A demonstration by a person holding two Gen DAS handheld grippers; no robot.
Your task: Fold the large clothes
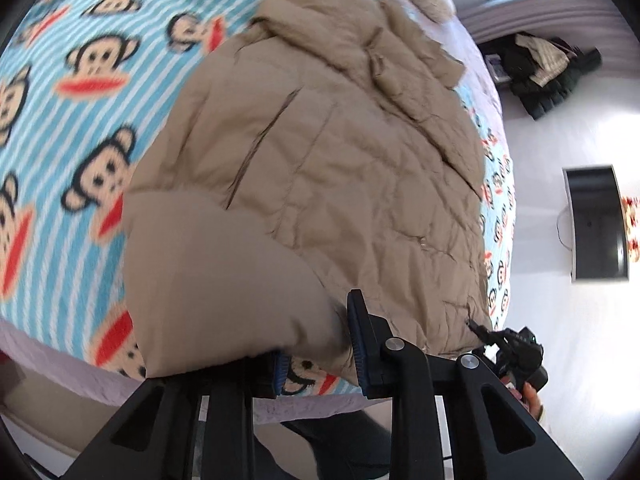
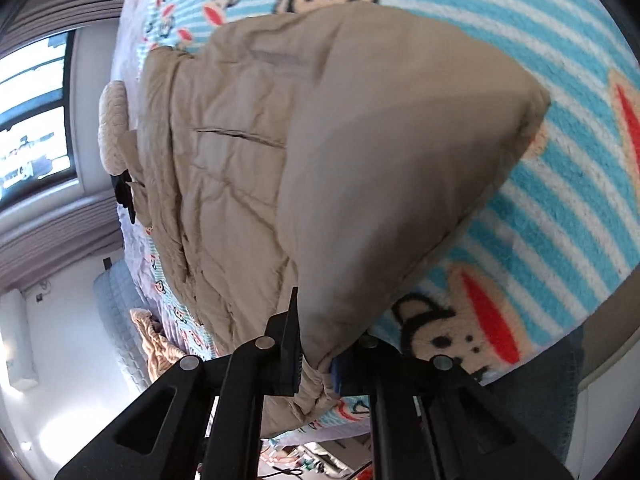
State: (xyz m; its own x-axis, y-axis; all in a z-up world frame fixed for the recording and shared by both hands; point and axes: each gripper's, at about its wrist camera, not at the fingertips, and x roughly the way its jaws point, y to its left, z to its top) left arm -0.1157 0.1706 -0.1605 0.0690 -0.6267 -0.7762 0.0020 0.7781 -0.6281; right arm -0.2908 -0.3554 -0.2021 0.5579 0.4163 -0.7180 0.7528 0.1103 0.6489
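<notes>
Both tongs, left gripper [image 1: 320, 340] and right gripper [image 2: 316, 356], are clamped on the lifted hem of a puffy beige quilted coat [image 1: 320, 152], presumably so it can be folded over on the monkey-print striped blanket [image 1: 80, 92].

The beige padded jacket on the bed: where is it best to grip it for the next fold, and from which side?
Grip the beige padded jacket by its near hem corners, from the bed's near edge. Fabric there is thin, and the left gripper and right gripper already pinch it.
</notes>
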